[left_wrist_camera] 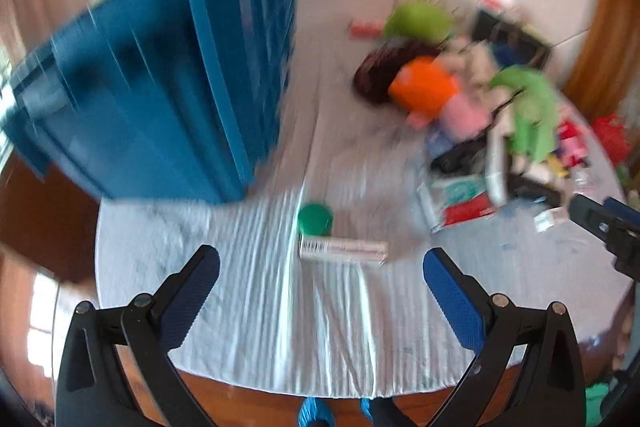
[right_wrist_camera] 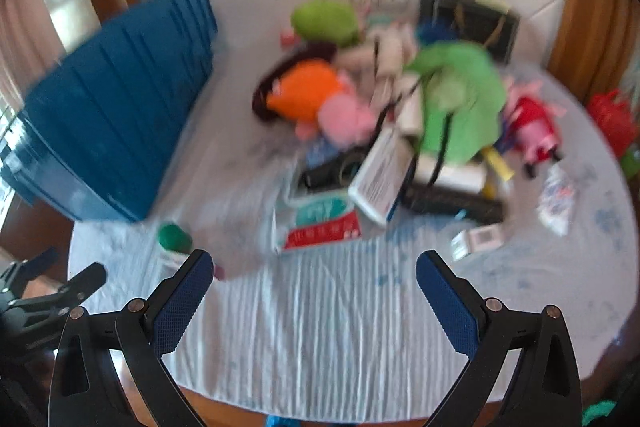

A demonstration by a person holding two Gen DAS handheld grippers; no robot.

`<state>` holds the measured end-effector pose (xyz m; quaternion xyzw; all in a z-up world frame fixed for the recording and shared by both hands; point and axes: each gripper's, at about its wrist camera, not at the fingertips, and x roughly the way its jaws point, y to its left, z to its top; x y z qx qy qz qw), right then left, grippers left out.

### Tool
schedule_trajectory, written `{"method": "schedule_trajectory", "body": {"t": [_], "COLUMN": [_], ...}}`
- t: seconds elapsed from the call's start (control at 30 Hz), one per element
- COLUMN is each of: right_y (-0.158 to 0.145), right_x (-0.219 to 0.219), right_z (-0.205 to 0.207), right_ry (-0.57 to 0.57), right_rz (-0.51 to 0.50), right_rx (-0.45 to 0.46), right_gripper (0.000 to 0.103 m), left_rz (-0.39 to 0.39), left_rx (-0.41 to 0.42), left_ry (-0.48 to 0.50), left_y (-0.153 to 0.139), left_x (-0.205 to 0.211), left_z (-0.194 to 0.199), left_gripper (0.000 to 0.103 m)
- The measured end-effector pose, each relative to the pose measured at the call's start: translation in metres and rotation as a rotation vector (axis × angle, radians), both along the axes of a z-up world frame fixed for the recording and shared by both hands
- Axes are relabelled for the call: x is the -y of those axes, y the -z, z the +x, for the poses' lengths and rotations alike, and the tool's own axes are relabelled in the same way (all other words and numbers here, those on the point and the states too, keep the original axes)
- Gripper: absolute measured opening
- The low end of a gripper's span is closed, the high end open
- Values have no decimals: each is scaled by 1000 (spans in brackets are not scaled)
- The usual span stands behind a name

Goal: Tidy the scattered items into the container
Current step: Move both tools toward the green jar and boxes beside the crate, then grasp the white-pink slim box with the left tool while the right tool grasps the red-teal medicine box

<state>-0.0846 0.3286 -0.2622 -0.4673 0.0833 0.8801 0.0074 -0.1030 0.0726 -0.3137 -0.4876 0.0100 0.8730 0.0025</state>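
Plainly, both grippers hang released over a round table draped in a crinkled pale-blue cloth (left_wrist_camera: 280,307), nothing between their textured blue pads. At the bottom of the left wrist view the left gripper (left_wrist_camera: 321,291) stands spread wide, and just ahead of it, at lower centre, lies a long white carton with a barcode end (left_wrist_camera: 342,250), with a squat round jar under a glossy green lid (left_wrist_camera: 315,219) touching its far side. At the upper left of that frame, smeared by blur, rises the blue ribbed plastic bin (left_wrist_camera: 160,87), the container, its corrugated walls standing on the cloth. At the right of the frame spreads the heap of scattered items: an orange plush toy (left_wrist_camera: 424,89) against a dark maroon rounded piece (left_wrist_camera: 384,71), a lime-green plush (left_wrist_camera: 418,21) beyond, and a soft green cloth (left_wrist_camera: 532,107) draped over the pile. In the right wrist view the right gripper (right_wrist_camera: 314,285) is likewise spread at the bottom of the frame; ahead at centre lie a red-and-teal printed packet (right_wrist_camera: 320,223), a flat white box with fine print (right_wrist_camera: 380,179) leaning on the heap, a pink-and-red plush pig (right_wrist_camera: 532,127) at the right, and a small white carton (right_wrist_camera: 478,239) at lower right. The bin (right_wrist_camera: 112,115) fills the left of that frame.
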Motion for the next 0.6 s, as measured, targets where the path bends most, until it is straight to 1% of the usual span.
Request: {"method": "schedule_trajectory", "body": {"t": [0.07,0.13,0.2,0.27,0.33,0.4,0.43,0.47,0.5,0.53,0.57,0.6], "right_y": [31,57,73,85,92,98,99,100,102,104,108,110], "right_x": [-9,-14,-14,-13,-11,-9,-8,-8,-8,-9,-11,-13], "right_z": [-17,-33,-44,-56,-63,-70,-73,-77,-80,-83,-85,-86], "right_ry": [-34,-71,-111,-145,-163,-190,-198,-205,-211,-213,-213,-212], "right_rz": [-28,-40,-39,-33,-33,-22,-9,-1,3,10,16,13], "right_rx": [62,103,127,139,146,157,159,165,172,185,204,215], "right_gripper": [103,103,103,103,103,100,90,72,63,48,40,38], "left_rz": [-18,-6,2,11,21,37,39,36,38,37,29,13], "left_rx": [53,84,103,125,150,165,171,180,192,200,208,213], "left_ry": [-43,-78,-121,-143,-177,-203,-212,-220,-228,-235,-241,-236], "left_y": [30,54,74,88,101,110,114,118,122,125,128,130], "left_x": [-8,-12,-17,-21,-24,-27,-27,-29,-29,-29,-30,-30], "left_z": [-11,-22,-31,-36,-40,-43,-45,-47,-49,-50,-50,-49], "left_gripper": [103,103,103,103,103,103,103,103,103,103,103,103]}}
